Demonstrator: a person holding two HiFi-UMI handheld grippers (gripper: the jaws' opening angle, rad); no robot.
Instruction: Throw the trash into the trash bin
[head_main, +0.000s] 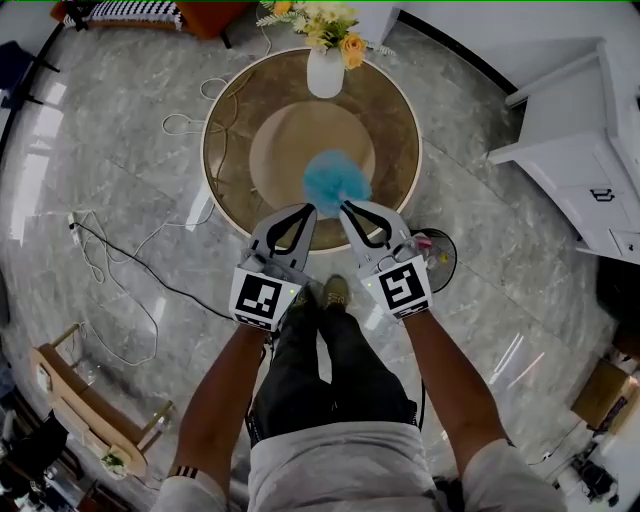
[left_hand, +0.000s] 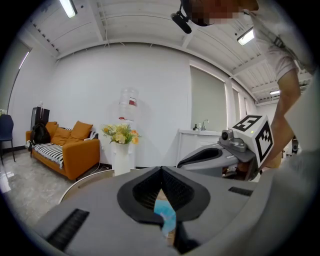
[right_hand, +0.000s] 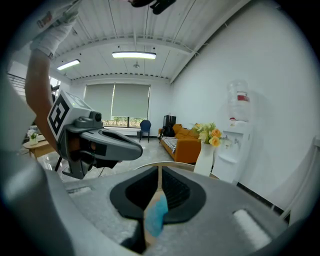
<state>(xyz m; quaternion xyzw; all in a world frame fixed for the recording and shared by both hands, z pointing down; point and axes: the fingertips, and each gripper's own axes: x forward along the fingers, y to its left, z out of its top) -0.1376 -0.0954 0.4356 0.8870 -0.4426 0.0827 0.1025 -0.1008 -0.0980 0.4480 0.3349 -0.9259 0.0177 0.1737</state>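
Vase (head_main: 325, 72) on surface (head_main: 230, 150) far edge; trash (head_main: 336, 182) over near half, between left claw (head_main: 308, 210) and right claw (head_main: 345, 208) tips; trash bin (head_main: 452, 255) on floor (head_main: 130, 120), near-right.

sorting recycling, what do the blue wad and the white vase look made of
Blue wad: soft crumpled paper or tissue by its matte, fuzzy, uneven outline; thin plastic is possible. White vase: probably glazed ceramic, since it looks smooth, opaque and faintly glossy.

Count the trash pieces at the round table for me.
1. A blue crumpled wad is at the round table's near side, just ahead of the left gripper and right gripper. Something small could be hidden behind the flower vase.
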